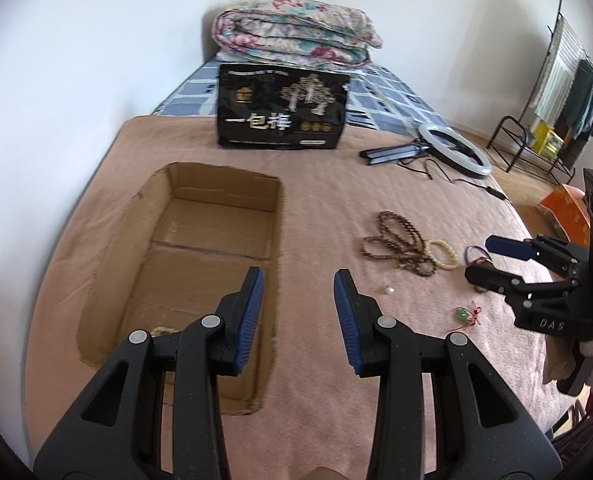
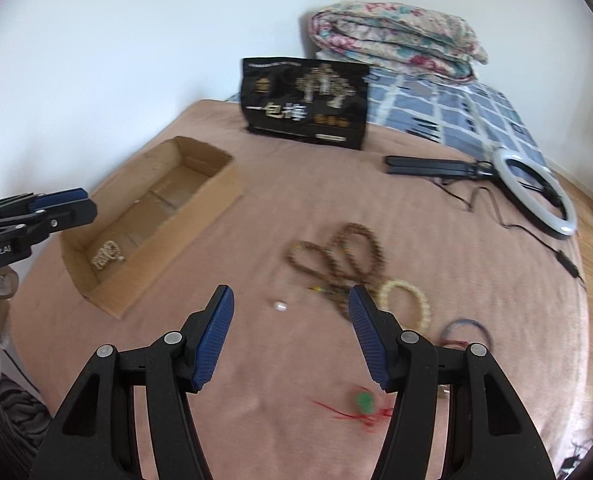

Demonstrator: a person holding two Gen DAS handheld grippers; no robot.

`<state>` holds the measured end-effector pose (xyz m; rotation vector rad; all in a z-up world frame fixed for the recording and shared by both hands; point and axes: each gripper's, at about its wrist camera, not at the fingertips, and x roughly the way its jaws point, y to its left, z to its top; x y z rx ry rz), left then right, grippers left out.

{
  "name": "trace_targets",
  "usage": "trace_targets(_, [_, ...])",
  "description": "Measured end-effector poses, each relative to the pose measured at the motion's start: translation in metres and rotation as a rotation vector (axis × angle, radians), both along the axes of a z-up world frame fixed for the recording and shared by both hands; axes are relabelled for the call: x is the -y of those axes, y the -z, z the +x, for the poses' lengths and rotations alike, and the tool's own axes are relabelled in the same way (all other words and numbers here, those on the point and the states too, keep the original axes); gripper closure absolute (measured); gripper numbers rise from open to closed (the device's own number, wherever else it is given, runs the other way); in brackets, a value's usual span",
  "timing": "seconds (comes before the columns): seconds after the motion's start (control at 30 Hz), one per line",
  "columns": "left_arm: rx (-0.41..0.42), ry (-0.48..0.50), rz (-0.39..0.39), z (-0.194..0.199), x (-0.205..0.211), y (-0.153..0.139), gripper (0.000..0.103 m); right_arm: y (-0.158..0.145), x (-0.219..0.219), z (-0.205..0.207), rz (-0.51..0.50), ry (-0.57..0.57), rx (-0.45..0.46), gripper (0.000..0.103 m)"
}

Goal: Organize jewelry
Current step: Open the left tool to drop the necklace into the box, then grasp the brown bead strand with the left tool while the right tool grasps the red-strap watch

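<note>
While flat on bed, brown bead necklace (image 2: 338, 258) loops — long axis toward quilt (image 2: 396, 40)

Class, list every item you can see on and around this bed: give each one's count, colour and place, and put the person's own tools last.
cardboard box: one, brown, open, left side of the pink blanket
pale bead bracelet: one, cream, inside the box
brown bead strands: one tangled heap, brown, middle of the blanket
cream bracelet: one, beside the brown strands
thin bangles: looped, blue and dark, right of the cream bracelet
small white bead: one, loose
green charm: one, on red cord, nearest
black bag: one, upright, far end
ring light: one, white, lying right
folded quilt: one, floral, head of the bed
left tongs: open, empty
right tongs: open, empty
</note>
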<state>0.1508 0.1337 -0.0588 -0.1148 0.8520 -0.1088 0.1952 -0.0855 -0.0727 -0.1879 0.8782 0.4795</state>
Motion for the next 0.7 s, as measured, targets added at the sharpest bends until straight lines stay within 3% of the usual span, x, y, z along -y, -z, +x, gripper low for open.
trace_targets(0.5, [-0.039, 0.142, 0.007, 0.026, 0.072, 0.018, 0.066, 0.022, 0.104, 0.008, 0.015, 0.166, -0.075, 0.044])
trace_targets(0.7, [-0.064, 0.235, 0.015, 0.042, 0.110, 0.034, 0.066, 0.035, 0.115, 0.010, 0.013, 0.142, -0.105, 0.044])
